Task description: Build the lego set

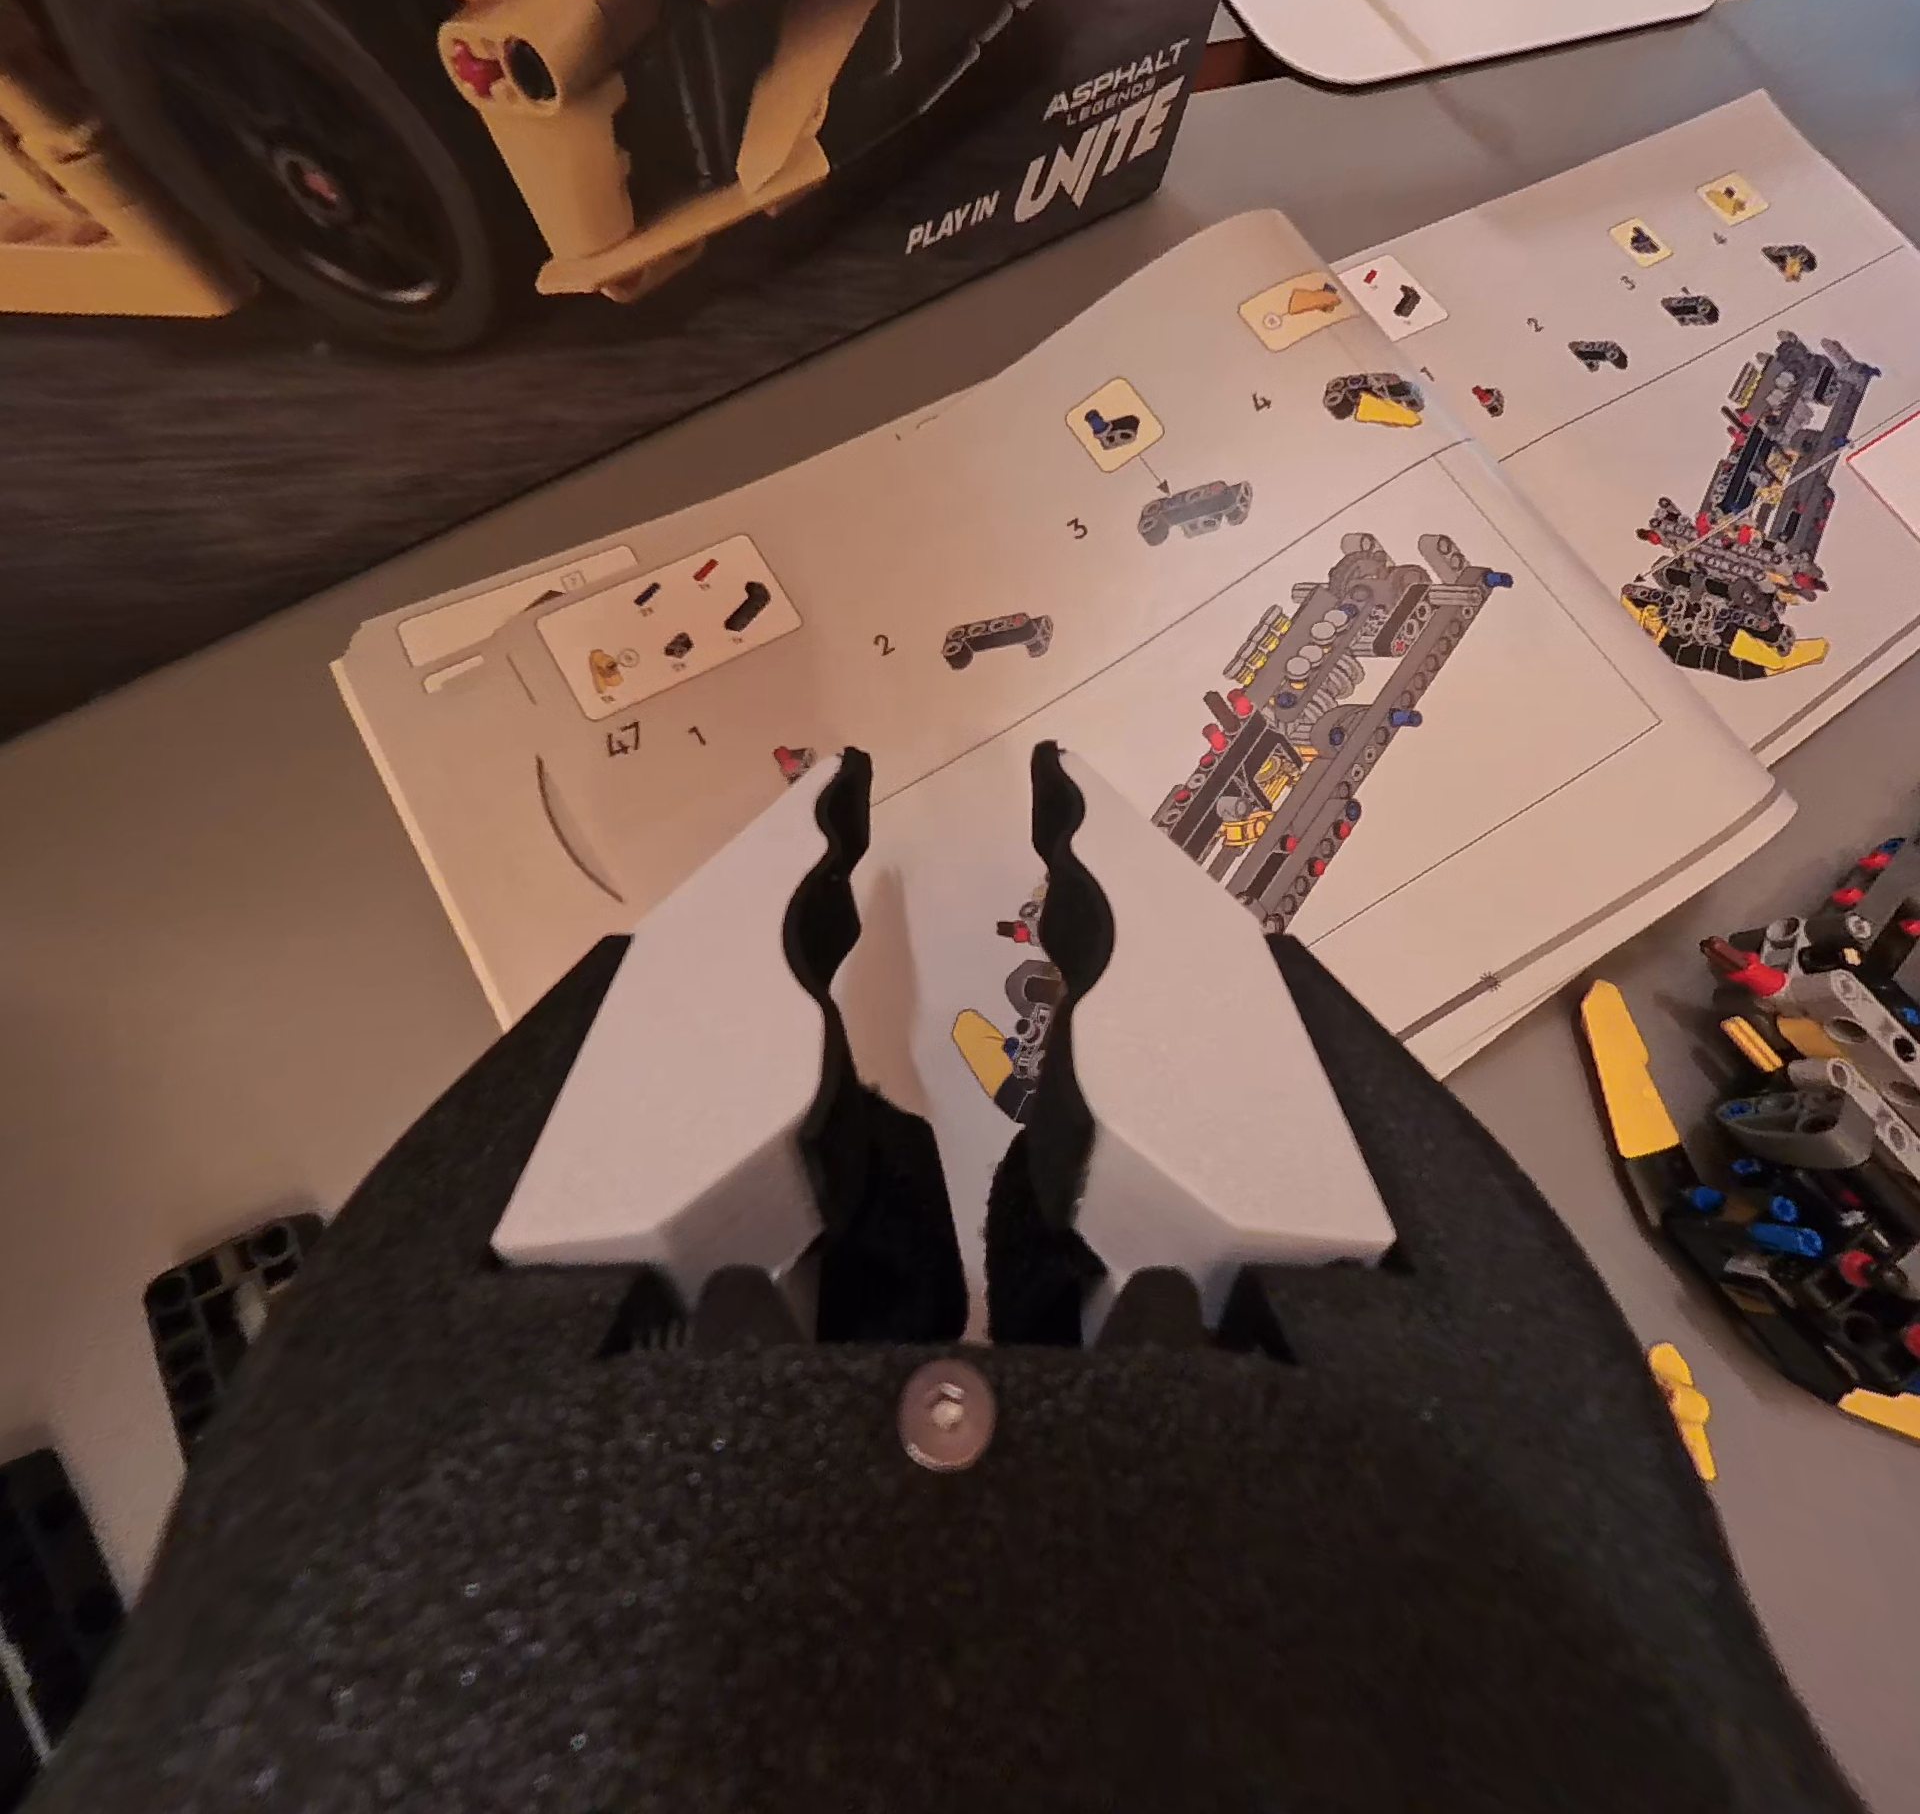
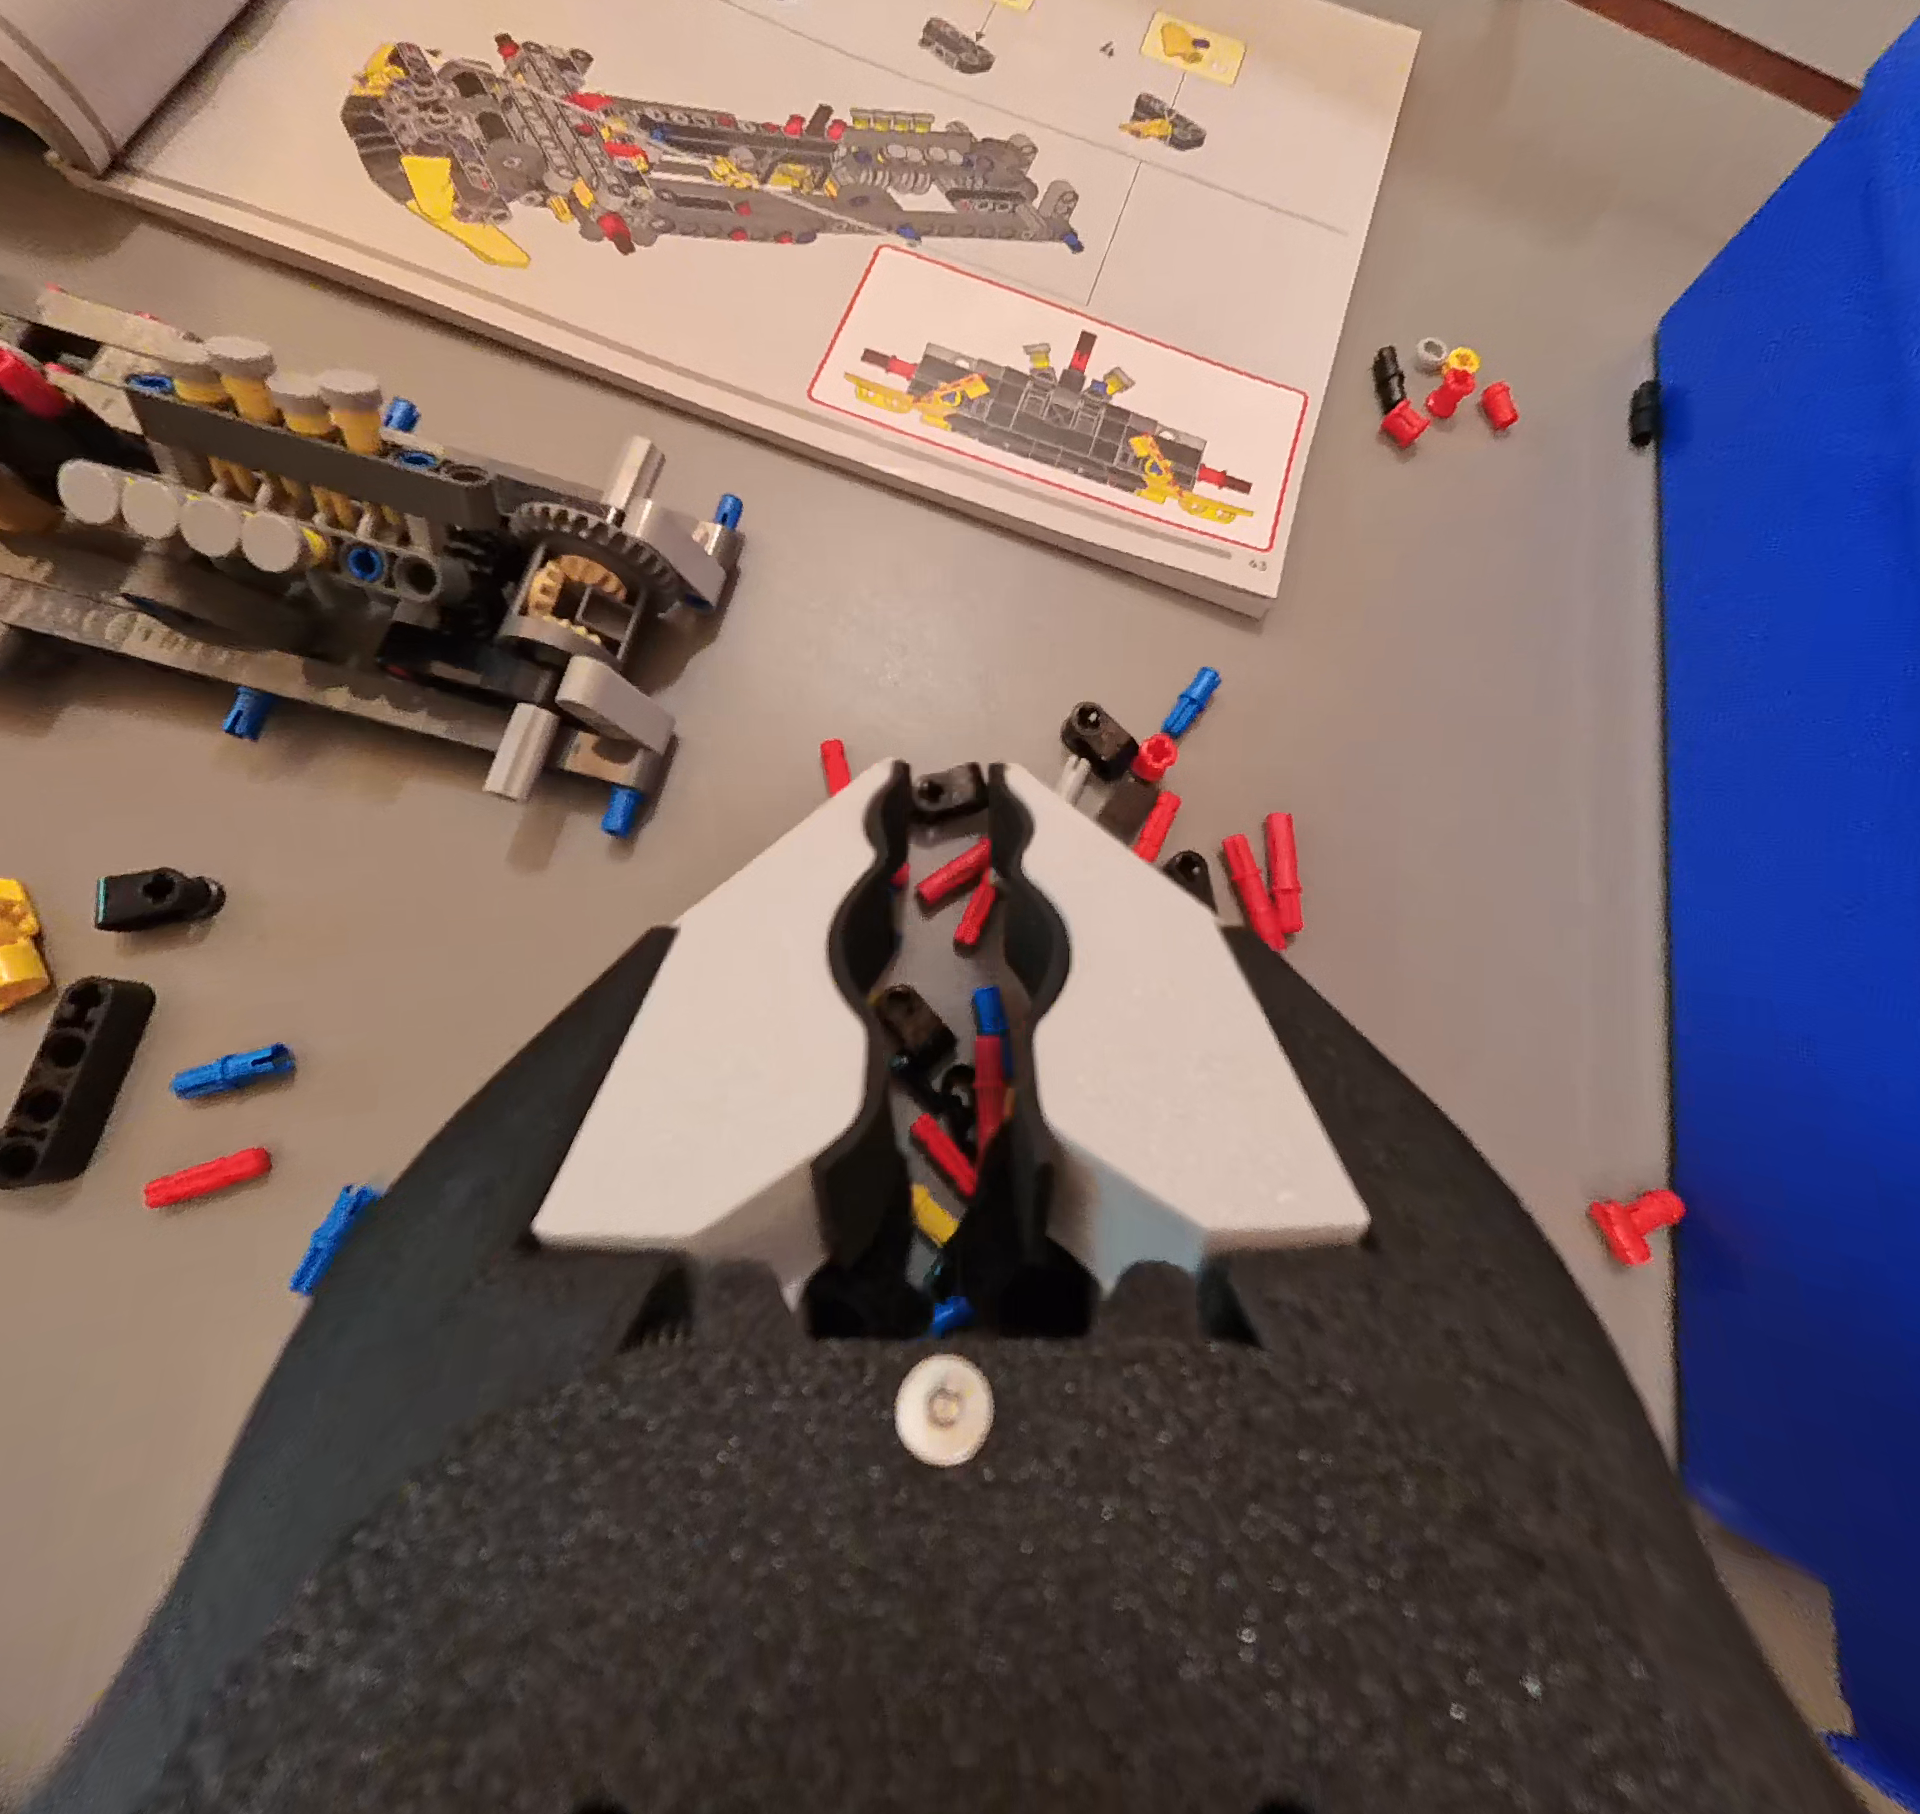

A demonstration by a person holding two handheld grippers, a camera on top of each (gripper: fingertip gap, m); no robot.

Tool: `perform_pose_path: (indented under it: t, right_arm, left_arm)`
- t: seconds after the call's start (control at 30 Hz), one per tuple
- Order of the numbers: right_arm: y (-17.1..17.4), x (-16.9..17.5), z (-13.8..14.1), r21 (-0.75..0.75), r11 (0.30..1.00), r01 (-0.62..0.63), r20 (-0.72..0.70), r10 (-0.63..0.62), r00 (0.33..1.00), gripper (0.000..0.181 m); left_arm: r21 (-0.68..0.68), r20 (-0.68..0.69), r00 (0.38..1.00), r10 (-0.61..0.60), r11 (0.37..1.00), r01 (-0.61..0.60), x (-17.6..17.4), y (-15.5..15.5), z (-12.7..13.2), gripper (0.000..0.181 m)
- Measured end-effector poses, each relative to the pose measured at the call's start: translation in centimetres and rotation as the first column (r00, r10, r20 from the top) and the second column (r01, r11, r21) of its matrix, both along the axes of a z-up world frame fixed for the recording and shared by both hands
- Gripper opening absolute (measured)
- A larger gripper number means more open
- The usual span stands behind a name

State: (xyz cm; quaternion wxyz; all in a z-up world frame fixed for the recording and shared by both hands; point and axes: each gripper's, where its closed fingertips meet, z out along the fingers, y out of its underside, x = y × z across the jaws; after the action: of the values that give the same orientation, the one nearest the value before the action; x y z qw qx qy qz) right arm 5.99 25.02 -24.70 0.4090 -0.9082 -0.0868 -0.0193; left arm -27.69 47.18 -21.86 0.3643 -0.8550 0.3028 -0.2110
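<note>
Left gripper [image 1: 951, 756] hangs over the open instruction booklet [image 1: 935, 559], jaws spread apart with nothing between them, only printed page showing through the gap. The booklet lies flat on the grey tabletop [image 1: 208, 881], and behind it, toward the far edge, the set's box [image 1: 468, 154] stands with a tan car pictured on its side. At the right edge of this view sits the front of the part-built chassis [image 1: 1808, 1141], black and grey beams studded with red and blue pins, a yellow panel [image 1: 1626, 1068] along its near side. A black beam piece [image 1: 223, 1297] peeks out beside the gripper body at the left. Over to the right gripper [image 2: 948, 777]: its tips are nearly closed around a small black connector [image 2: 945, 790], which sits right between them at the very end; whether it is lifted or resting on the tabletop, I cannot tell. Below it spreads a scatter of red pins [image 2: 1262, 876], a blue pin [image 2: 1193, 699] and more black connectors. The chassis's rear end [image 2: 343, 538] lies left of the gripper, with grey cylinders in two rows, a dark gear and a tan bevel gear inside. A black five-hole beam [image 2: 68, 1078], a blue pin and a red one lie toward the near left. A small cluster of red parts [image 2: 1444, 398] sits just off the booklet's right corner, beside a blue bin [image 2: 1808, 829].
</note>
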Motion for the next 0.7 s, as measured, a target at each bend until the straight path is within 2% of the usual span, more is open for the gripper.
perform_pose_path:
  t: [0.17,0.23,0.27,0.33,0.43,0.53,0.6,0.7]
  right_arm:
    - [-0.3,0.6,0.3,0.006,1.0,0.02,0.034,-0.021,0.999,0.012]
    - [-0.2,0.1,2.0,0.073,0.997,0.006,0.026,-0.008,1.0,0.006]
    - [-0.3,-1.3,3.6,0.132,0.99,-0.042,-0.012,0.044,0.999,0.0]
    - [-1.1,-5.5,6.2,0.218,0.953,-0.212,-0.071,0.232,0.97,0.0]
    - [-2.2,-5.8,4.8,0.093,0.972,-0.214,0.074,0.208,0.975,0.0]
    - [-3.1,-4.8,4.8,0.099,0.979,-0.177,0.196,0.155,0.968,0.0]
    - [-4.0,-5.8,4.1,0.047,0.975,-0.215,0.125,0.208,0.97,0.0]
    - [-5.8,-9.2,2.7,-0.052,0.937,-0.347,-0.122,0.339,0.933,0.0]
  left_arm:
    - [-0.002,0.005,1.0,0.005,1.0,-0.005,-0.1,0.1,0.0,0.029]
    - [0.004,0.004,1.0,0.002,1.0,-0.002,0.0,0.0,0.2,0.029]
    - [0.008,0.003,1.0,0.001,1.0,-0.001,0.0,0.0,0.3,0.029]
    - [0.02,0.003,1.0,-0.001,1.0,0.0,0.1,0.0,0.5,0.029]
    - [0.029,0.001,1.0,-0.001,1.0,0.001,0.1,0.0,0.8,0.029]
    - [0.036,0.003,1.0,0.001,0.999,-0.002,0.0,0.0,1.0,0.029]
    - [0.04,0.005,1.0,0.004,0.999,-0.004,-0.1,0.0,1.2,0.029]
    - [0.038,0.009,1.0,0.002,0.999,-0.002,0.0,0.0,1.3,0.029]
